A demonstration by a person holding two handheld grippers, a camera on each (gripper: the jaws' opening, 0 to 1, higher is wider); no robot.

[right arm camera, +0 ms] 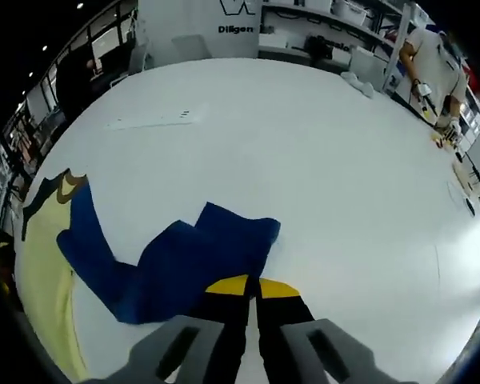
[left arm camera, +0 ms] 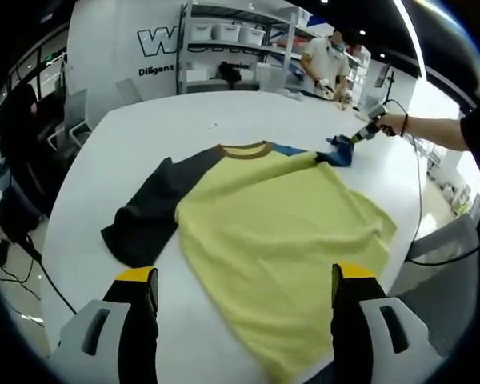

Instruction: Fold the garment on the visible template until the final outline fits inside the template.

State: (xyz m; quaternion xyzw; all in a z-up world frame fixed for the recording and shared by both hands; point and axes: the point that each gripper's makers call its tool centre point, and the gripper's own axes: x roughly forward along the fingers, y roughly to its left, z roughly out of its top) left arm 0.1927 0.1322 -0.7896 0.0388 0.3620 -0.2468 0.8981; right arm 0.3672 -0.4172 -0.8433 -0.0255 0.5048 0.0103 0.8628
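Observation:
A yellow shirt [left arm camera: 272, 224] with a brown collar [left arm camera: 245, 150] lies flat on the white table [left arm camera: 144, 136]. Its dark grey sleeve [left arm camera: 148, 212] spreads to the left. In the left gripper view my left gripper [left arm camera: 246, 276] stands open, jaws wide apart over the shirt's near part and holding nothing. At the far side, a hand holds my right gripper [left arm camera: 360, 136] at the blue sleeve [left arm camera: 340, 152]. In the right gripper view the right gripper [right arm camera: 252, 286] is shut on the blue sleeve [right arm camera: 176, 264], which is bunched and creased. The yellow body [right arm camera: 44, 280] lies at the left.
A faint pale sheet [right arm camera: 152, 120] lies flat on the table beyond the sleeve. Shelving with white bins [left arm camera: 240, 36] stands behind the table, and a person [left arm camera: 328, 60] works at its far corner. A chair [left arm camera: 72, 116] is at the left edge, and cables [left arm camera: 16, 264] hang down there.

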